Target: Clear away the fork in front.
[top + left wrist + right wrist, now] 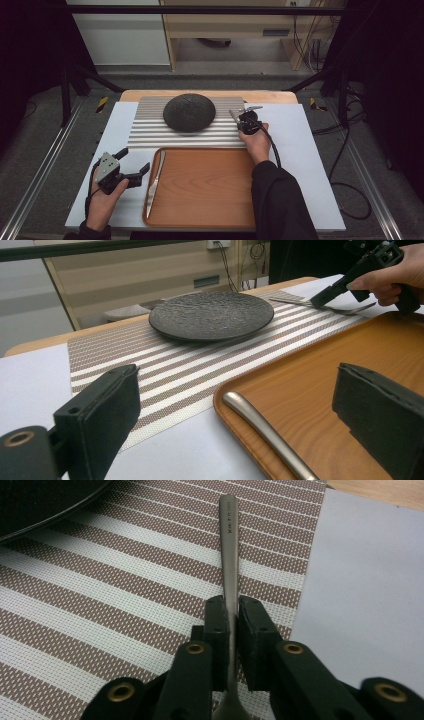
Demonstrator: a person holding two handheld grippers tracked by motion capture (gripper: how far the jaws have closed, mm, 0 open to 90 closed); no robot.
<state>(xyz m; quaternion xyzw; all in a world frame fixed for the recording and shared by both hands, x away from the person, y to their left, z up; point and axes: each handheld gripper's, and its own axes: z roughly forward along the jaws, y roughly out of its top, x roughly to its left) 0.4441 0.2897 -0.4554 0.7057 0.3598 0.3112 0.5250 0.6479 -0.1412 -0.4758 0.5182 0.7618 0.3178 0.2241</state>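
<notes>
Overhead, my right gripper (239, 120) sits right of centre at the striped placemat's (150, 135) edge, just beside the dark plate (189, 112); my left gripper (131, 165) rests lower left with jaws spread, empty, beside the wooden tray (210, 187). Along my left gripper's view, a metal handle (265, 432) lies on the tray at lower centre. Along my right gripper's (231, 615) view, jaws are clamped on a fork (229, 545), handle running up-frame over the placemat.
</notes>
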